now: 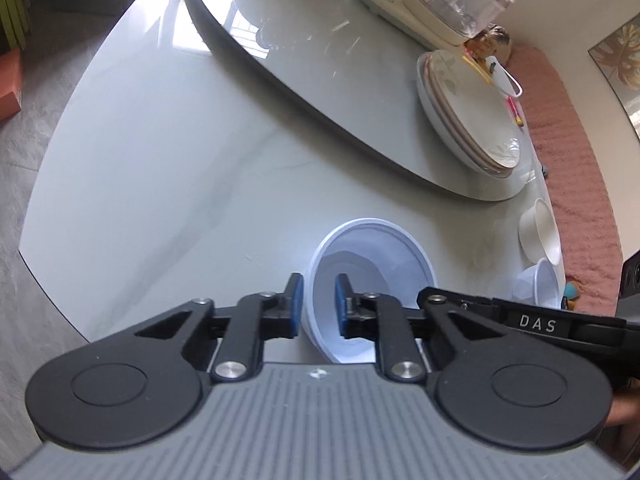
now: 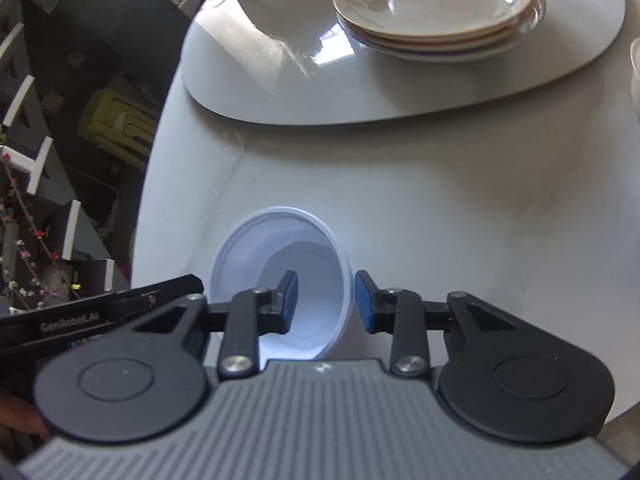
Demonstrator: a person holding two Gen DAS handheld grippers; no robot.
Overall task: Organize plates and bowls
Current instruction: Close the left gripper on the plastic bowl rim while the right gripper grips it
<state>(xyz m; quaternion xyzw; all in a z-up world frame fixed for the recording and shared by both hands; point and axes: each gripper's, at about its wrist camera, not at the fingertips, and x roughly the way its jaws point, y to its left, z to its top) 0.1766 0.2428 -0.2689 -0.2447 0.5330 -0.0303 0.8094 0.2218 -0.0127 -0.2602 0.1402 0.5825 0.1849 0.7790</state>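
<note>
A white plastic bowl (image 1: 376,264) sits on the pale table, straddled at its rim by both grippers. My left gripper (image 1: 319,300) has one blue pad outside and one inside the bowl's left wall, with a gap on each side. My right gripper (image 2: 326,300) straddles the same bowl (image 2: 280,276) at its right wall, pads also apart from it. A stack of cream plates (image 1: 468,112) with a leaf pattern rests on the grey turntable, also in the right wrist view (image 2: 436,8).
A white bowl (image 1: 540,236) and a plastic bowl (image 1: 538,284) stand at the table's right edge by a pink cloth (image 1: 576,184). A blender (image 1: 440,0) and clutter sit at the back of the turntable (image 1: 304,56). Chairs and floor lie beyond the table's left edge.
</note>
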